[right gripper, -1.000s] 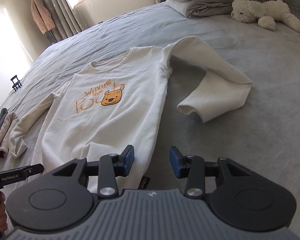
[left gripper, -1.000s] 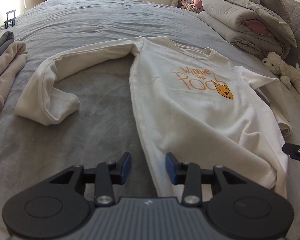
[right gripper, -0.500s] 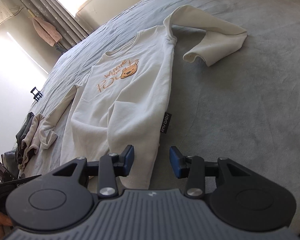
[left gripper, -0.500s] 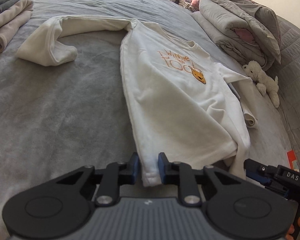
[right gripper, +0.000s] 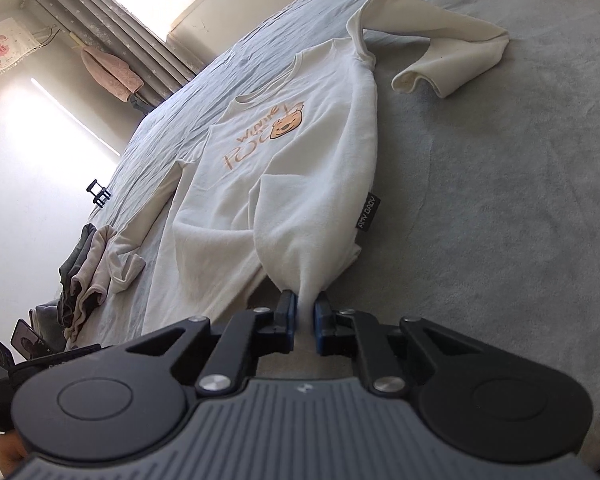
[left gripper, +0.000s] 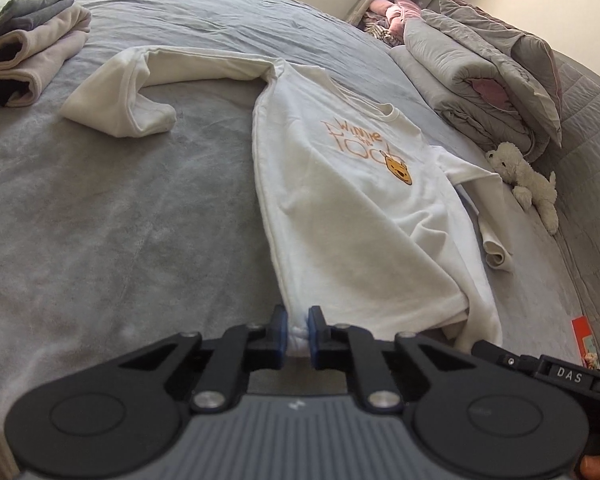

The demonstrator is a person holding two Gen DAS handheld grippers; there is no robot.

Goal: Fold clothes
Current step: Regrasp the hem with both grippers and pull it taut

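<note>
Sweatshirt [left gripper: 340, 216]: spread face-up on the grey bed [left gripper: 100, 220], collar toward 12 o'clock.
Left gripper [left gripper: 298, 334]: being closed on one hem corner.
Right gripper [right gripper: 305, 326]: being closed on the other hem corner.
Handling: judged soft, light, floppy; best taken at hem corners.

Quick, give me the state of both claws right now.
Left claw: closing, pads pinching the hem corner of the white sweatshirt.
Right claw: closing, pads pinching the sweatshirt's other hem corner, cloth bunched between them.

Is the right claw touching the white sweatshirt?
Touching. The right wrist view shows the right claw closing, its blue pads pinching the white sweatshirt hem bunched between them.
</note>
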